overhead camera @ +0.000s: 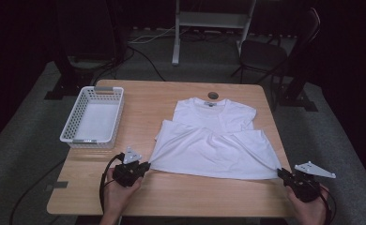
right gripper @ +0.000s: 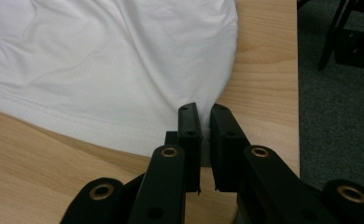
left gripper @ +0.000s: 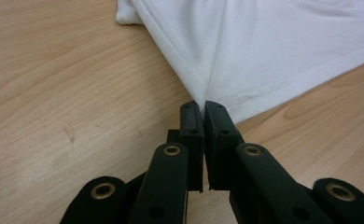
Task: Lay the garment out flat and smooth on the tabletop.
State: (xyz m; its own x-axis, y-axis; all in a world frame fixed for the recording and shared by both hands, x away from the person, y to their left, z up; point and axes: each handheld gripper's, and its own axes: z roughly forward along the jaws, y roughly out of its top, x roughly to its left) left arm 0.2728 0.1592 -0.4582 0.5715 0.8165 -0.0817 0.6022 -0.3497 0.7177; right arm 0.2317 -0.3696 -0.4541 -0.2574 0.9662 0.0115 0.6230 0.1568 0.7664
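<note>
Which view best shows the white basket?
The high view: the white basket sits whole at the table's far left, apart from the white T-shirt. The left gripper view and right gripper view look at shirt fabric pinched in the left gripper and right gripper.

I'm watching the table from above its near edge, facing forward and down. Each gripper view is peering close along its own jaws, low over the wood. All three are sharing the shirt hem.
</note>
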